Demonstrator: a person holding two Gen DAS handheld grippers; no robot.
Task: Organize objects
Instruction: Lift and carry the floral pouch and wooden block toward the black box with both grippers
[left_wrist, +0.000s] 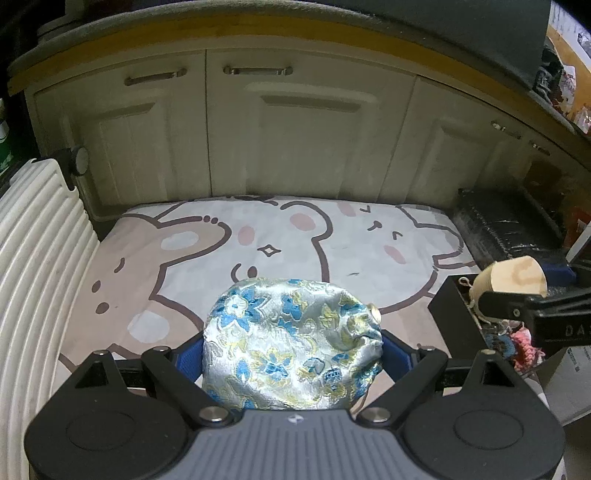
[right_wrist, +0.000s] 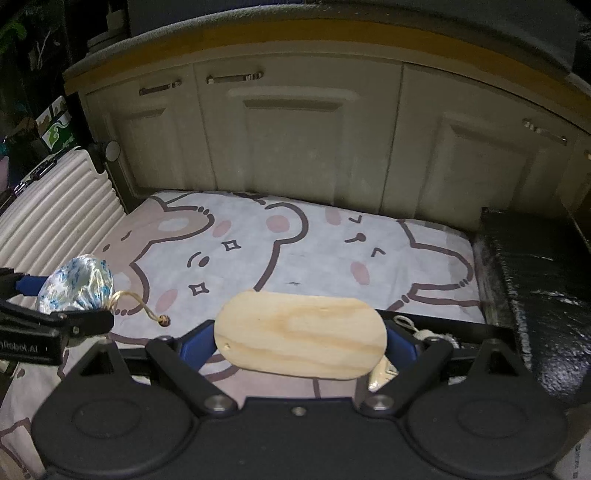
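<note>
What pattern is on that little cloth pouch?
Blue and yellow flowers on shiny silver fabric; the pouch shows best in the left wrist view.

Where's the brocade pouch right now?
The brocade pouch sits gripped in the left claw, above the cartoon mat, left of the wooden piece.

Both wrist views look steeply down and forward along their fingers, close above the cartoon mat (left_wrist: 288, 229), facing the cream cabinet doors (right_wrist: 295, 147). Each shows the other gripper at its edge.
</note>
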